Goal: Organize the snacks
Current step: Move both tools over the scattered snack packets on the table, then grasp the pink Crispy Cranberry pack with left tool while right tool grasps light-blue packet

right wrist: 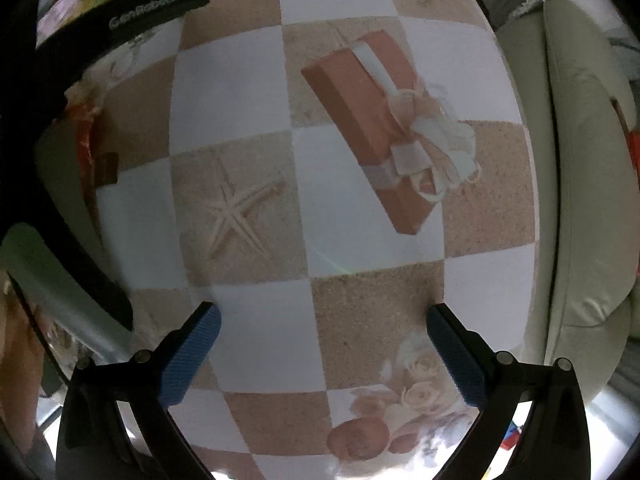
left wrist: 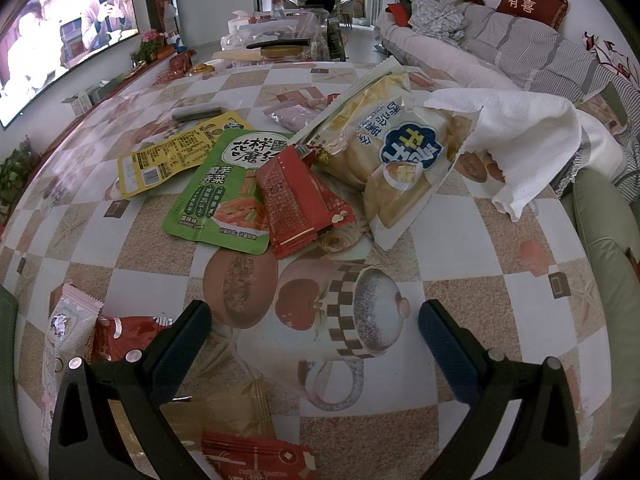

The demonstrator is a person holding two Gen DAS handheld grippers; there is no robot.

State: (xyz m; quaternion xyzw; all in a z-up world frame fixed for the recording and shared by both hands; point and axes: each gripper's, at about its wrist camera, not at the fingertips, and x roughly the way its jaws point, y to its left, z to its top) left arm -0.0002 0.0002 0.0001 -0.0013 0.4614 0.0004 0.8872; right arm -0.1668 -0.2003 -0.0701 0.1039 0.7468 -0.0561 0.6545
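In the left wrist view, snack packets lie on a checkered tablecloth point(left wrist: 460, 252): a yellow packet point(left wrist: 172, 156), a green packet point(left wrist: 224, 192), a red packet point(left wrist: 304, 204) lying on it, and a large pale chip bag point(left wrist: 392, 160). Closer in lie a pink-white packet point(left wrist: 68, 328), a small red packet point(left wrist: 128, 336), a gold packet point(left wrist: 228, 408) and another red packet point(left wrist: 256, 460). My left gripper point(left wrist: 316, 328) is open and empty above the cloth, short of the pile. My right gripper point(right wrist: 320, 328) is open and empty over bare tablecloth point(right wrist: 248, 88).
A white cloth point(left wrist: 524, 136) lies by the chip bag. A purple pouch point(left wrist: 296, 114) and a dark remote point(left wrist: 196, 113) lie farther back. A sofa point(left wrist: 520, 40) stands right, a TV point(left wrist: 60, 28) left. The other gripper's black body point(right wrist: 120, 12) fills the right view's left side.
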